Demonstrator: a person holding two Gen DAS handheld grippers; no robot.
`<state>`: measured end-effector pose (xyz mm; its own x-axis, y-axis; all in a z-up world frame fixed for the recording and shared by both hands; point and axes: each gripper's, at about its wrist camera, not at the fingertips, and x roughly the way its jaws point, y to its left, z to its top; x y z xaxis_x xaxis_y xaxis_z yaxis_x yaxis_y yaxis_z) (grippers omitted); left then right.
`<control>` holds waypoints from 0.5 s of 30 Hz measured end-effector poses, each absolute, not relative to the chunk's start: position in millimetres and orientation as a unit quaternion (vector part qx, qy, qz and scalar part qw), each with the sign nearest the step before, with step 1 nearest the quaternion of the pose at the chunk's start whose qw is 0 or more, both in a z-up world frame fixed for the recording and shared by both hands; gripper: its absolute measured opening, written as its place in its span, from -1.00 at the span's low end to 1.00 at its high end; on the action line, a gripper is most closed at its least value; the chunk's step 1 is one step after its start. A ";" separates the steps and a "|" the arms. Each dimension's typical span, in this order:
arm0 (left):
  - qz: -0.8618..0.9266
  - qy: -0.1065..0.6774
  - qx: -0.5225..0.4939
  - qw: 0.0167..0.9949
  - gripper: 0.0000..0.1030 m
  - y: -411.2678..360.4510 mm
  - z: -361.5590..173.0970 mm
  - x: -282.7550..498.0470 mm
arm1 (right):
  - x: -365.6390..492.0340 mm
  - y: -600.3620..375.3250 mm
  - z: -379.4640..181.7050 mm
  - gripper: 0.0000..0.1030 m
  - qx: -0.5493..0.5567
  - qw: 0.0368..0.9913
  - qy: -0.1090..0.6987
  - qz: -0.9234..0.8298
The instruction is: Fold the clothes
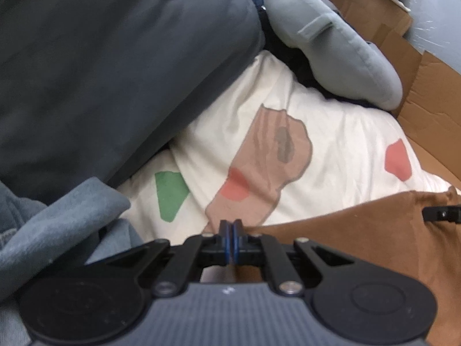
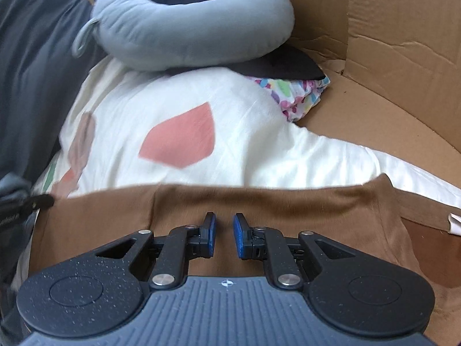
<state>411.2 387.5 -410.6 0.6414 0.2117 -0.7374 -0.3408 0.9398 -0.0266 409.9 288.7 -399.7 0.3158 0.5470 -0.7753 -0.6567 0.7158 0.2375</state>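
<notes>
Fabric of the brown garment (image 2: 259, 201), spread low in both frames over the white patterned bedding (image 2: 230, 132), looks soft, light and limp: left gripper (image 1: 230, 227) is clenched on its edge, right gripper (image 2: 224, 225) hovers parted above it, so hems seem the best holds.

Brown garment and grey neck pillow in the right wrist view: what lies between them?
In the right wrist view, only the white bedding with coloured patches lies between the brown garment and the grey neck pillow.

One brown garment (image 2: 259, 201), one white patterned duvet (image 2: 230, 132), one grey neck pillow (image 2: 187, 28), one cardboard box (image 2: 389, 43)
</notes>
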 end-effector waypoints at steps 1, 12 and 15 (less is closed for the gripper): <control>0.153 0.396 -0.084 0.902 -0.96 388.4 -410.9 412.2 | 413.6 290.6 -401.3 -0.62 -0.055 0.811 0.453 0.367; 0.144 0.355 -0.095 0.919 -0.89 368.0 -372.4 410.2 | 432.4 291.1 -392.5 -0.62 -0.037 0.827 0.437 0.353; 0.113 0.344 -0.095 0.927 -0.88 355.1 -362.9 414.4 | 437.4 283.7 -383.4 -0.62 -0.034 0.831 0.428 0.353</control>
<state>414.4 355.1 -362.9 0.7373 0.1445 -0.6599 -0.2750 0.9564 -0.0979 437.4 283.7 -383.4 0.3842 0.5576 -0.7359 -0.6164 0.7483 0.2452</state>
